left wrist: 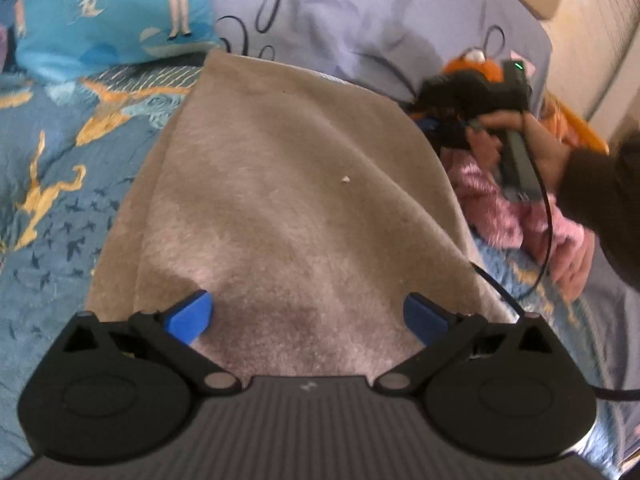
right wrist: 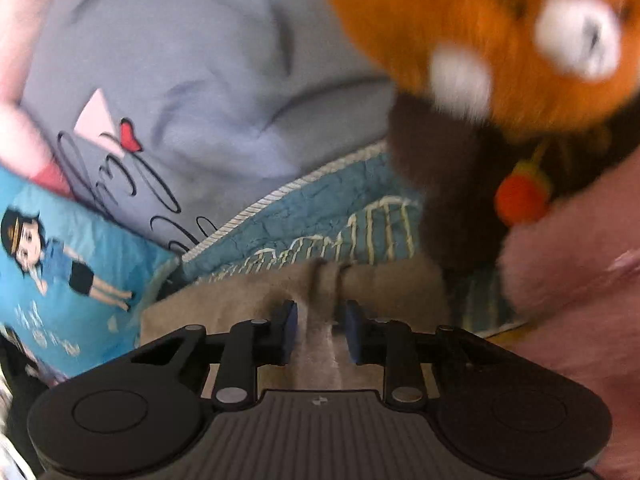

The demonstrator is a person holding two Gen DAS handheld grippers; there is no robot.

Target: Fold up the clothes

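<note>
The beige fleece garment [left wrist: 296, 200] is lying spread across the bed, filling the middle of the left wrist view and running from six o'clock up to a narrow end near twelve. A small pale speck is sitting on its nap just right of centre. The left gripper [left wrist: 308, 318] is hanging over the near end with its jaws standing wide apart, blue pads [left wrist: 192, 316] clear of the fabric and nothing between them.

In the right wrist view, the right gripper [right wrist: 320, 332] is sitting over the garment's far edge [right wrist: 248, 304], its jaws standing close together with a raised fold of the beige fleece between them; whether the pads are actually pressing on it, I cannot tell.

Moving outward: the blue patterned bedspread [left wrist: 60, 184] is showing at nine o'clock in the left view, with gold and dark bird shapes across it. A bright blue cartoon pillow [left wrist: 100, 12] is lying at eleven o'clock, and a lavender pillow with looping black script [left wrist: 360, 20] is crowding in at twelve, touching the garment's far end. At three o'clock a hand [left wrist: 532, 148] in a dark sleeve is holding the other gripper's handle, a black cable trailing down from it. Right behind that, an orange plush toy [right wrist: 480, 32] is looming, blurred, and a pink fluffy garment [right wrist: 568, 280] is bunching up just beside the beige one, hemming in its right edge.
</note>
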